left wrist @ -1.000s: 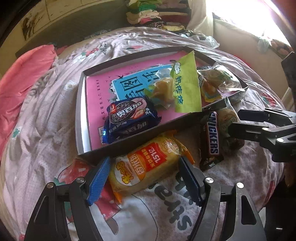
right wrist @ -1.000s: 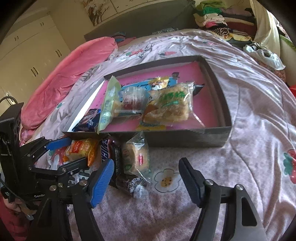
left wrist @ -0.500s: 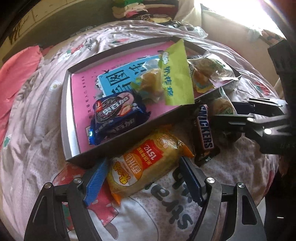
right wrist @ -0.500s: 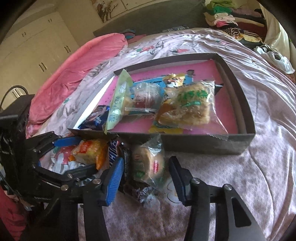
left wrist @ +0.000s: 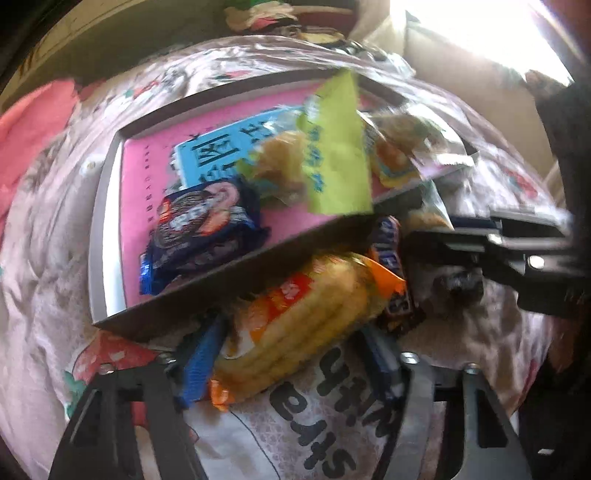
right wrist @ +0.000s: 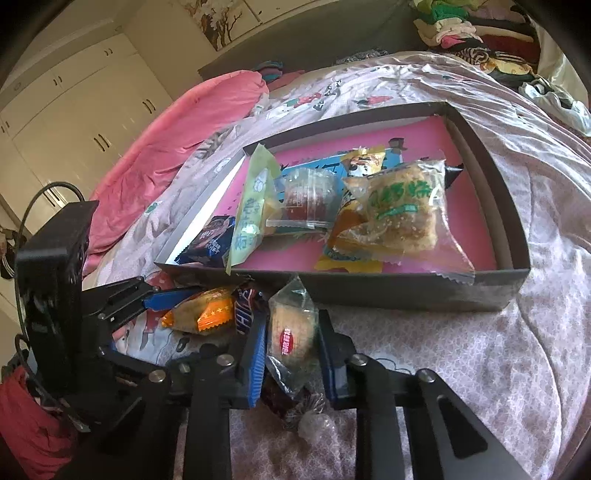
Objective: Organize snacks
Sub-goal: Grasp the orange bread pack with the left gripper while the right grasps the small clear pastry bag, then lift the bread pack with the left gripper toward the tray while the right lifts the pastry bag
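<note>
A dark box with a pink floor (left wrist: 207, 291) (right wrist: 513, 229) lies on the bed and holds several snack packets. My left gripper (left wrist: 291, 354) is shut on the yellow-orange cracker pack (left wrist: 310, 321), which also shows in the right wrist view (right wrist: 201, 314), just in front of the box. My right gripper (right wrist: 291, 350) is shut on a clear-wrapped bun (right wrist: 293, 332) beside the Snickers bar (right wrist: 245, 312) (left wrist: 395, 266). The right gripper shows at the right of the left wrist view (left wrist: 424, 240). The left wrist view is blurred.
In the box lie a dark blue cookie pack (left wrist: 203, 229), a green packet (left wrist: 336, 147) and a clear pastry bag (right wrist: 391, 218). A small dark wrapped candy (right wrist: 306, 410) lies under my right gripper. A pink duvet (right wrist: 177, 129) and clothes (right wrist: 469, 33) lie beyond.
Both grippers moved forward and closed: the left on the cracker pack, the right on the bun. The left view tilted and now blurs.
</note>
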`<action>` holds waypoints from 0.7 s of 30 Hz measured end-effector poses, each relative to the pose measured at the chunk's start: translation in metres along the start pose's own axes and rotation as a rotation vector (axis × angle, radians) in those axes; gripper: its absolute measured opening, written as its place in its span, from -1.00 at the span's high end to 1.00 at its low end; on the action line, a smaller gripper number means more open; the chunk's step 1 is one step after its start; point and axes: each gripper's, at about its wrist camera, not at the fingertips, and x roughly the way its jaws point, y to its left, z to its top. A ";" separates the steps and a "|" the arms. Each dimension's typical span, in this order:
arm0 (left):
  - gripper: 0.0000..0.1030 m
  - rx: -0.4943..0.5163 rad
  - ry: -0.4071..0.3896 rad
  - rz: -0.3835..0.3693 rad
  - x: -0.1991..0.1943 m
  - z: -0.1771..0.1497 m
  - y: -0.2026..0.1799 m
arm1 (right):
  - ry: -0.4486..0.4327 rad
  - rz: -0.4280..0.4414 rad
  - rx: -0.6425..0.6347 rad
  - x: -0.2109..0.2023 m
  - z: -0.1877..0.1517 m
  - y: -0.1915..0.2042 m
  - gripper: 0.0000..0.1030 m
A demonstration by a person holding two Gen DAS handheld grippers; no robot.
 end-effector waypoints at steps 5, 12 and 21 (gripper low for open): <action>-0.02 -0.060 -0.008 -0.045 -0.003 0.000 0.010 | -0.016 -0.017 -0.007 -0.005 0.000 0.000 0.53; 0.21 -0.111 -0.044 -0.101 -0.016 -0.004 0.006 | -0.048 -0.017 0.008 -0.020 0.000 -0.004 0.53; 0.53 -0.223 -0.098 -0.200 -0.046 -0.010 0.016 | -0.129 -0.011 0.028 -0.045 0.004 -0.009 0.53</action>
